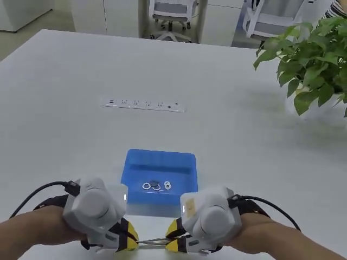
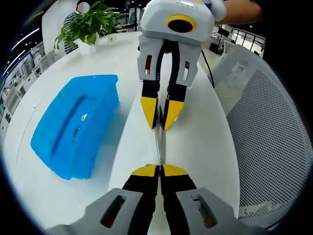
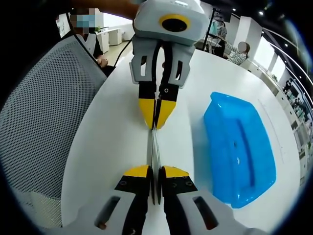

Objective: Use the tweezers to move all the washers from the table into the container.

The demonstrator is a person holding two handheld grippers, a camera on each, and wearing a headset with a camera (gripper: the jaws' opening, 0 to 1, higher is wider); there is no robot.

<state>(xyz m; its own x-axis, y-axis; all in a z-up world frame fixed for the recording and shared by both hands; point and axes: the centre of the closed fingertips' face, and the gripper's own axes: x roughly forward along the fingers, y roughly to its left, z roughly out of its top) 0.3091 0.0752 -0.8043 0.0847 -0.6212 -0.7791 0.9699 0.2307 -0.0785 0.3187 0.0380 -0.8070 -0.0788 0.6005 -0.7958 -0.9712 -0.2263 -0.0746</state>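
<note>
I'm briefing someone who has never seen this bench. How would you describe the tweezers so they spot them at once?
On the white table, go to its near edge, this side of the blue container. There the left gripper and right gripper face each other tip to tip. The tweezers are the thin silver strip bridging their yellow tips, far slimmer than anything nearby.

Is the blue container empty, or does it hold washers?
Not empty: the head view shows washers lying inside the blue container.
</note>
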